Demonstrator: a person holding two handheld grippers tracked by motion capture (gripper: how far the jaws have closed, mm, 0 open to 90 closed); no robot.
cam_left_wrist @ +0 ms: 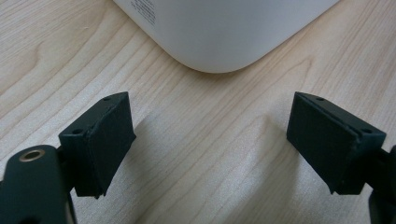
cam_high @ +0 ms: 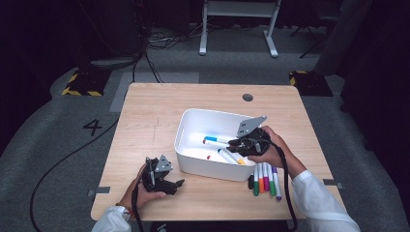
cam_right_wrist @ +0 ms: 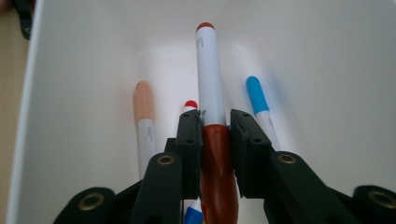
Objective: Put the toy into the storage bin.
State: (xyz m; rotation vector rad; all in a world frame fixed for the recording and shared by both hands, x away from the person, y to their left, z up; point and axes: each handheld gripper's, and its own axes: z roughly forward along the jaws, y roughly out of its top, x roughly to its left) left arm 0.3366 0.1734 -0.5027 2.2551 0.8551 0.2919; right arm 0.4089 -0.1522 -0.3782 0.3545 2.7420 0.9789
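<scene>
Brown-capped marker pinched by its cap between the pads of the right gripper, held over the inside of the white bin at its right side, barrel pointing toward the far wall. Below it on the bin floor: a peach-capped marker, a red-tipped marker and a blue-capped marker, lying roughly parallel. Just outside the bin's near right corner, on the wooden table, a row of markers with green, orange, purple and other caps, yet to be moved by the look of it. At the near left, left gripper resting low over the table with jaws spread wide, nothing between them, the bin's rounded corner just ahead. Likely step: letting the brown-capped marker down among the others. Risks from here: grip on the cap alone, so the barrel could pull free of the cap and drop early; released from too high, could bounce or roll against the ones already down; released crosswise, could end up leaning on the wall rather than flat.
</scene>
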